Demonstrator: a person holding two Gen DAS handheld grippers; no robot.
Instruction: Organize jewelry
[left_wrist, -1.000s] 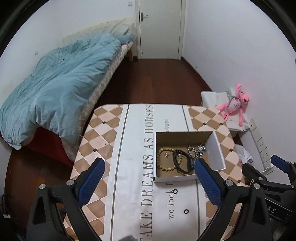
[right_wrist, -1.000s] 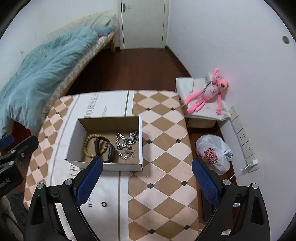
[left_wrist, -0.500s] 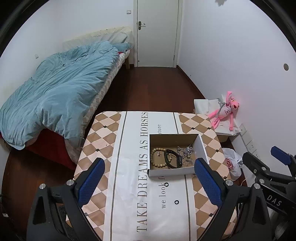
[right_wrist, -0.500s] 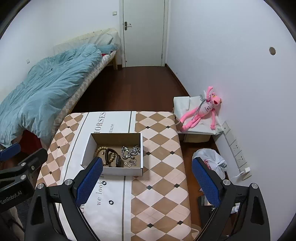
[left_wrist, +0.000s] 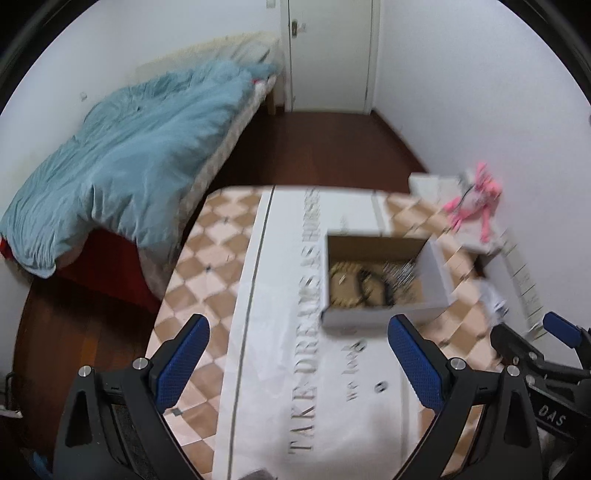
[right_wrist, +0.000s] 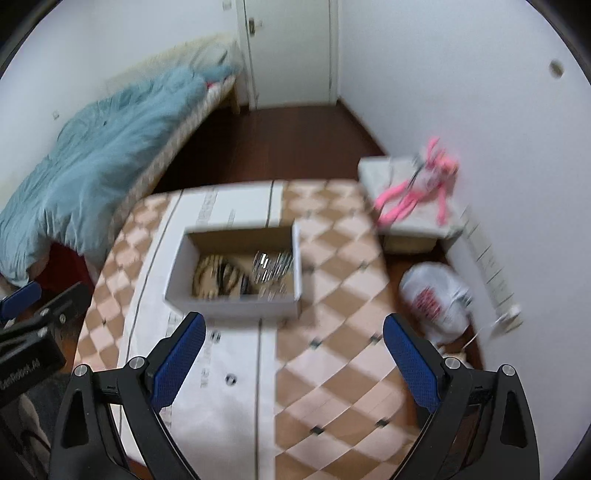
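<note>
An open cardboard box (left_wrist: 380, 317) (right_wrist: 232, 308) stands on the table. It holds a wooden bead bracelet (right_wrist: 203, 273), a black band (right_wrist: 231, 275) and silver chains (right_wrist: 271, 267). Two small dark rings lie on the white runner in front of the box, one near it (left_wrist: 359, 345) and one closer to me (left_wrist: 380, 386) (right_wrist: 231, 379). My left gripper (left_wrist: 299, 363) is open and empty, above the runner, short of the box. My right gripper (right_wrist: 293, 363) is open and empty, above the table in front of the box. Both views are blurred.
The table (left_wrist: 207, 266) has a checkered cloth and a white runner with lettering (left_wrist: 310, 295). A bed with a blue quilt (left_wrist: 129, 158) lies left. A pink plush toy (right_wrist: 417, 184) sits on a low box at the right, near a white plastic bag (right_wrist: 432, 299).
Both grippers pulled back and up from the table half a second ago, then came down and closer again; the box looks larger now. Jaws stayed open. The box and rings have not moved.
</note>
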